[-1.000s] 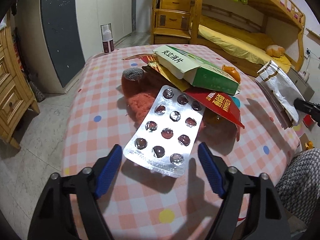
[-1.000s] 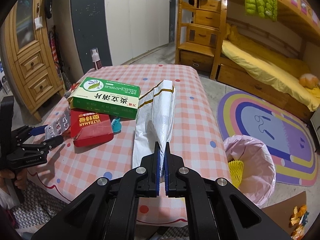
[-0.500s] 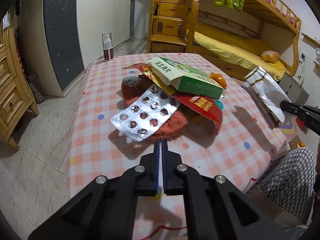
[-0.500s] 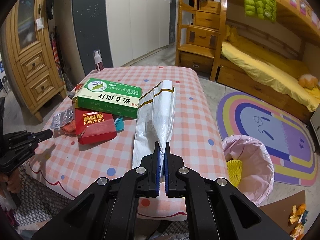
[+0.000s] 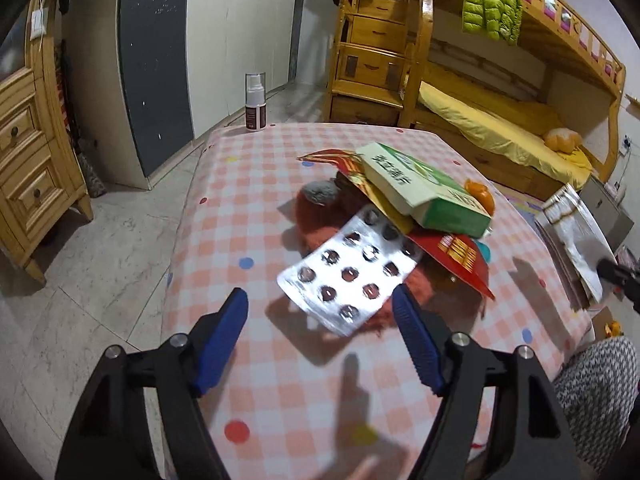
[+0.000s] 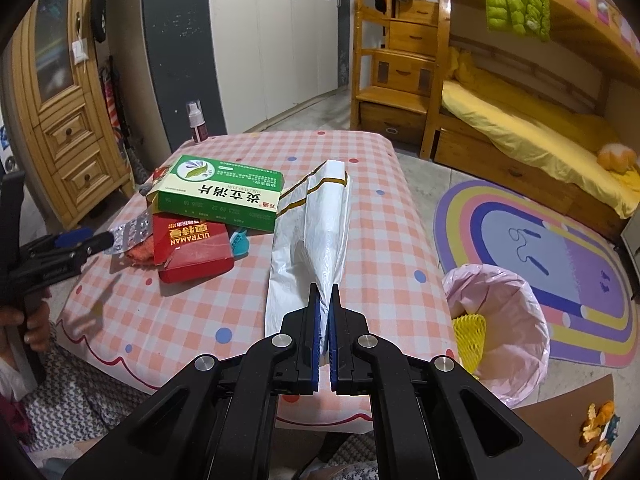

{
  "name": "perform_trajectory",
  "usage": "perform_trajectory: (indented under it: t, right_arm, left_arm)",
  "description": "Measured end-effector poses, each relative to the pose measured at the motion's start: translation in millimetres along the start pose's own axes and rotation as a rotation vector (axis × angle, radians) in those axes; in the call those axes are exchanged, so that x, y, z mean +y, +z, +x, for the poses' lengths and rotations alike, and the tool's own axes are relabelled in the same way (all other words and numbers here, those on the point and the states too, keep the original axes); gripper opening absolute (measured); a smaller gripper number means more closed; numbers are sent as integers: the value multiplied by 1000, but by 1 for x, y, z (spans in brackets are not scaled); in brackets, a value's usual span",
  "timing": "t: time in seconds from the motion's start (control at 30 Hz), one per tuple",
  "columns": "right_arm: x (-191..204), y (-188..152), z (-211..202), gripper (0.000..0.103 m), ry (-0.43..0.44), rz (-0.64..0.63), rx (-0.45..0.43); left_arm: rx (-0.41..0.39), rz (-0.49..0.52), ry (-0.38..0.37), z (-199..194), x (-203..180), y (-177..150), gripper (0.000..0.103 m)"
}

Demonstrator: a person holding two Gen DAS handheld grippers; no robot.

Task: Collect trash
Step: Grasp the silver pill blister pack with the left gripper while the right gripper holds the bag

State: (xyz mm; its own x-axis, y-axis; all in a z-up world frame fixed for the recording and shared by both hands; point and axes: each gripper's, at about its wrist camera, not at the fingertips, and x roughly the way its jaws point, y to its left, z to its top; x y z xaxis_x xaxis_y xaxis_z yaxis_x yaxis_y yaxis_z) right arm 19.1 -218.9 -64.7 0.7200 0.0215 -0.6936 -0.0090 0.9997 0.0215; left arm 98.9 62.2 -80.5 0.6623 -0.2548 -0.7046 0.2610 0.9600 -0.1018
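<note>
On the table (image 5: 248, 236), blister pack (image 5: 350, 274) (silver) angles toward green box (image 5: 424, 190).

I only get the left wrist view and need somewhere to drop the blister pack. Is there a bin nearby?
Observer: Yes. A pink-lined bin stands on the floor beside the table, on the far side of the white bag from the pile.
Operator: Is it empty?
Observer: No, a yellow foam net lies in it.
Operator: What is the right gripper doing?
Observer: The right gripper is shut on the near end of the white bag.
</note>
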Motion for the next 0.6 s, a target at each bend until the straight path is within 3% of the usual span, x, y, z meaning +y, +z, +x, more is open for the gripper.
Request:
perform_trajectory:
  t: [0.3, 0.6]
  right_arm:
    - [5, 2, 5, 3, -12, -20, 21]
    - [3, -1, 7, 3, -10, -10, 26]
  left_arm:
    - [90, 20, -155, 39, 6, 18, 67]
    - [96, 114, -252, 9, -19, -13, 67]
